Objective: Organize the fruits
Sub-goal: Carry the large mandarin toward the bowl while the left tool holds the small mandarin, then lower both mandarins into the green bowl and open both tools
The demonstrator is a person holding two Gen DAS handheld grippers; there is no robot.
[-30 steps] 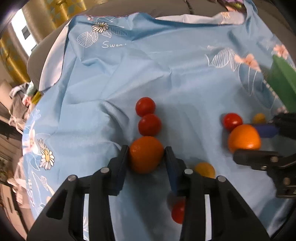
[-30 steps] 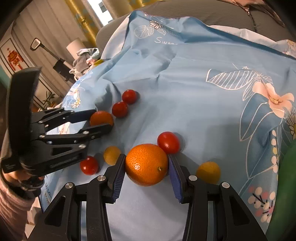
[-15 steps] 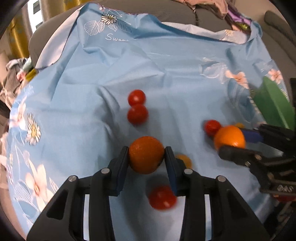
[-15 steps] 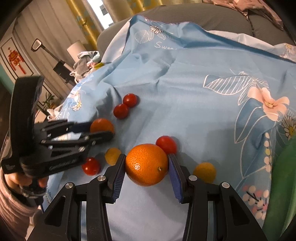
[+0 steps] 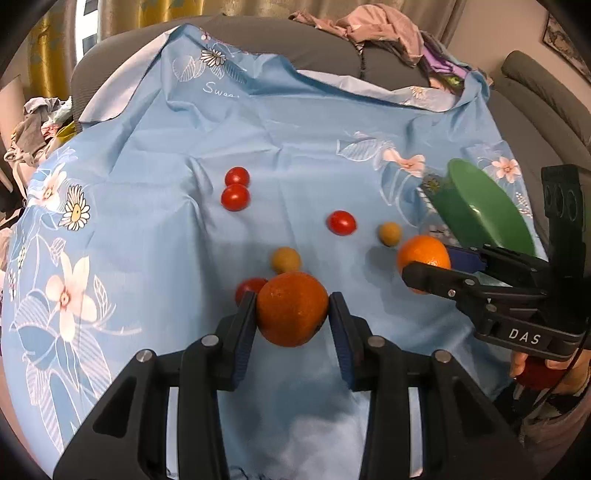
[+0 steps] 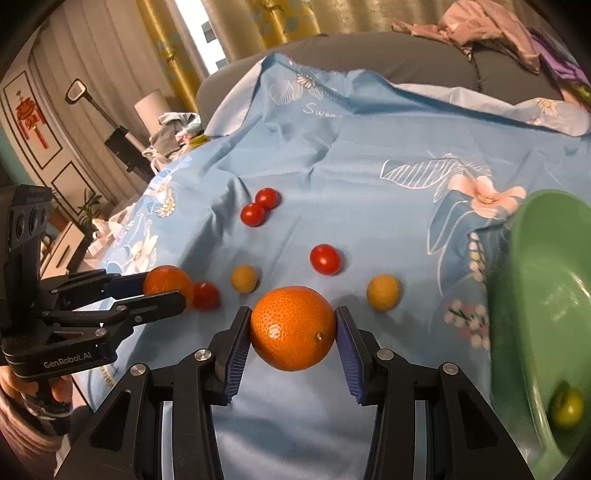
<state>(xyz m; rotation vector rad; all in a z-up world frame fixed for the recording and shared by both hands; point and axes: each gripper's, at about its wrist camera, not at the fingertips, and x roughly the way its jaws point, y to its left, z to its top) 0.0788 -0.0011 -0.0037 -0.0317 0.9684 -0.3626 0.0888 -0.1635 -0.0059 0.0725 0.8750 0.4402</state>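
- Soft, even indoor light; daylight glows through a bright window gap between the yellow patterned curtains (image 6: 192,26), blown out white.
- Faint, diffuse shadows sit under the small round red tomatoes (image 5: 235,196) on the pale blue floral cloth (image 5: 295,129).
- Strong fisheye bending and dark corners in both views.
- The green plastic bowl (image 6: 546,314) looks smeared and soft.

A: Where does the left wrist view look from?

B: From just behind its own fingers, tilted down at the blue cloth (image 5: 258,122), close up; the other gripper (image 5: 436,266) sits at three o'clock.

A: And the right wrist view?

B: Same downward tilt, close; the green bowl (image 6: 546,295) at three o'clock. Both share the cloth and scattered fruit.
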